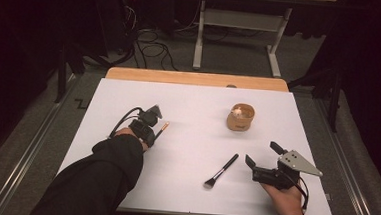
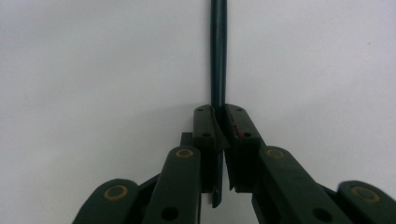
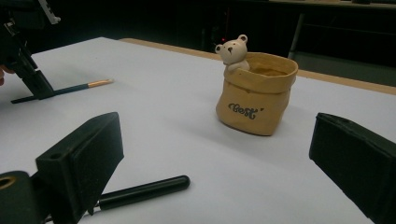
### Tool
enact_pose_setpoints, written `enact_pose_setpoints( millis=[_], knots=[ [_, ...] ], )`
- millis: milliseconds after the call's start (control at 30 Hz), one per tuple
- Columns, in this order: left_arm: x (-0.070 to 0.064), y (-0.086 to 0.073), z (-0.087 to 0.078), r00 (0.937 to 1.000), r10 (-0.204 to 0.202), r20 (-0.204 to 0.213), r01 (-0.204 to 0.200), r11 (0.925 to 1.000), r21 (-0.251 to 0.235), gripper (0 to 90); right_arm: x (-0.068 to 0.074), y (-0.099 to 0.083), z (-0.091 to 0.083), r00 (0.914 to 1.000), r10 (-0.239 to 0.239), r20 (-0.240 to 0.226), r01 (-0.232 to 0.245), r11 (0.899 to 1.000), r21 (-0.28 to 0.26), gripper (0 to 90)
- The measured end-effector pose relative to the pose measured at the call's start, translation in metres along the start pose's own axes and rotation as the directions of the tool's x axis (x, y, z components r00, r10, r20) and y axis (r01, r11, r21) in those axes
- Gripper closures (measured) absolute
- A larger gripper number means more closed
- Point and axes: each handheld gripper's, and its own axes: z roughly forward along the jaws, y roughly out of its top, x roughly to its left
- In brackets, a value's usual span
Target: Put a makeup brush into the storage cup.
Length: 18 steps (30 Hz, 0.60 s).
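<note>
Left tool [image 2: 218, 122] clamping thin dark pencil [image 2: 218, 56], right tool [image 1: 265, 156] open, tan pot [image 3: 256, 91] lettered "Best"

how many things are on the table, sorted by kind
brushes: 2, a slim brush pinched in the left gripper and a black makeup brush lying loose
pots: 1, a tan bear pot
total: 3

Bright white table [image 1: 185, 152], dark surroundings; soft shadows, mild blur.
</note>
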Motion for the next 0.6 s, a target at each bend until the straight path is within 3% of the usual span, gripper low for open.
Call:
enact_pose_setpoints(
  millis=[600],
  knots=[
    [-0.0006, -0.0017, -0.0003, 0.9991, 0.043, -0.006, -0.043, 0.9990, -0.014, 84.5, -0.0005, -0.0002, 0.0001, 1.0000, -0.001, 0.001, 0.001, 1.000, 0.000, 3.8]
  ],
)
